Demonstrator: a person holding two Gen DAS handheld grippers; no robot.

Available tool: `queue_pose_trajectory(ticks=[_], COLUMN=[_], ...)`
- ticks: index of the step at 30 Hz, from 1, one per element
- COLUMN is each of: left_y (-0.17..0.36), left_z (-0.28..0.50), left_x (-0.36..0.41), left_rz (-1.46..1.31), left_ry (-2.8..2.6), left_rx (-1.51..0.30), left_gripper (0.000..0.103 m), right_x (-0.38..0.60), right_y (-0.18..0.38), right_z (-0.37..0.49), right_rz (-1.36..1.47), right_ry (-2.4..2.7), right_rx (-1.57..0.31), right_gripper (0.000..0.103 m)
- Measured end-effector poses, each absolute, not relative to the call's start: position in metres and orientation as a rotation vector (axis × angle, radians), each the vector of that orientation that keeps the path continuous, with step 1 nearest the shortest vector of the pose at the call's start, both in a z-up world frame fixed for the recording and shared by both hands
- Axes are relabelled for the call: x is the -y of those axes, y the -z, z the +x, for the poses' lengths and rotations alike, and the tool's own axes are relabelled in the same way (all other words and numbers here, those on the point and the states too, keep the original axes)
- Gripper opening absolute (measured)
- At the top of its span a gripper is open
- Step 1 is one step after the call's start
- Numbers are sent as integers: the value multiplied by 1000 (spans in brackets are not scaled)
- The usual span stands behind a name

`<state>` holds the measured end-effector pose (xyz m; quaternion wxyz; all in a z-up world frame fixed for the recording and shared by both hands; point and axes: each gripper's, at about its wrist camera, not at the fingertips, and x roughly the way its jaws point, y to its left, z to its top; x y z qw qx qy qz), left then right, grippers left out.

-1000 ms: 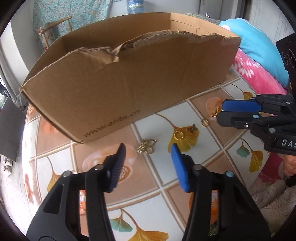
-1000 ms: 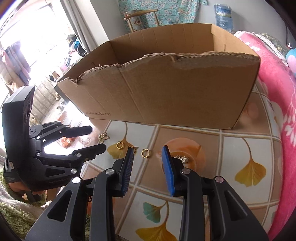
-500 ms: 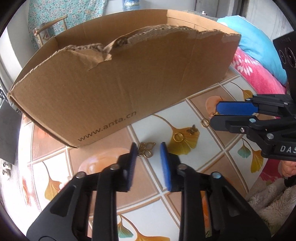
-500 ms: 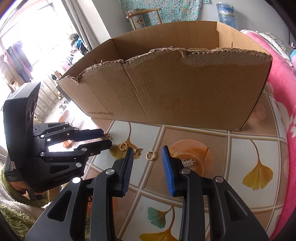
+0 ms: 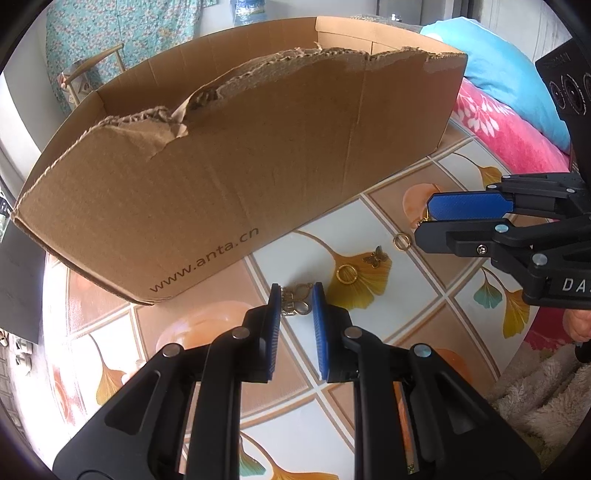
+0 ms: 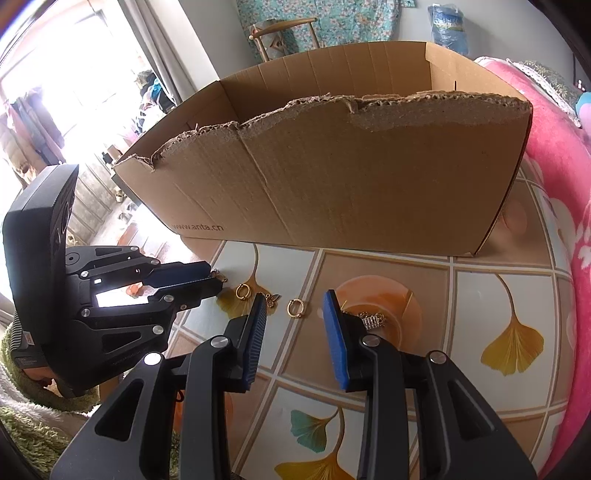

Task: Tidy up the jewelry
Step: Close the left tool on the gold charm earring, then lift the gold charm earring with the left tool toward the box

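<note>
Nearest the left wrist camera, the left tongs (image 5: 295, 308) point down at the table (image 5: 424, 310), which wears a cloth printed with squares and ginkgo leaves. Their jaws are closing around a small gold-and-silver charm (image 5: 295, 301) that lies between the blue pads (image 5: 274, 328); the gap is narrow, and whether the pads already press on the charm I cannot tell. Just past it on the cloth lie a gold ring (image 5: 346, 274), then a little butterfly charm (image 5: 376, 256), then a second gold ring (image 5: 401, 242), strung out toward the right tongs (image 5: 428, 219).

From the right wrist camera, the right tongs (image 6: 293, 314) stand partly open with nothing gripped. The second ring (image 6: 296, 308) lies on the cloth in the gap beyond the pads, the butterfly (image 6: 272, 298) just beside the left pad, and a silver beaded piece (image 6: 373, 320) just beside the right pad. The first ring (image 6: 242, 291) sits a little further left, near the tips of the left tongs.

Behind all the jewelry, toward the table's far edge, stands an open cardboard box (image 5: 229, 177) with a torn near wall and a printed web address. Off the table's right edge lies a pink flowered blanket (image 6: 554, 206). Beyond the box are a wooden chair (image 6: 284, 38) and a floral curtain (image 6: 332, 18).
</note>
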<state>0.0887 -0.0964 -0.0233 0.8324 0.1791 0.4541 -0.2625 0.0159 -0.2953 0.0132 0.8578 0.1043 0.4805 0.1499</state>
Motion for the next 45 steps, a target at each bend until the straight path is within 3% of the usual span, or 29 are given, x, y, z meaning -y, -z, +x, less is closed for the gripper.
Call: queue_pose_trajectory(ticks=[41,45], left_y=[20,20], left_z=[65,65], left_x=[55,55], left_rz=[222,222], left_ry=[483,488], left_rx=[-964,-960], left_gripper=[13,13], right_x=[251,241], right_y=[-21,-12], right_z=[25,28], right_rz=[69,57], right_ry=[-324,-301], right_rx=[-1061,-1094], right_gripper=[30,23])
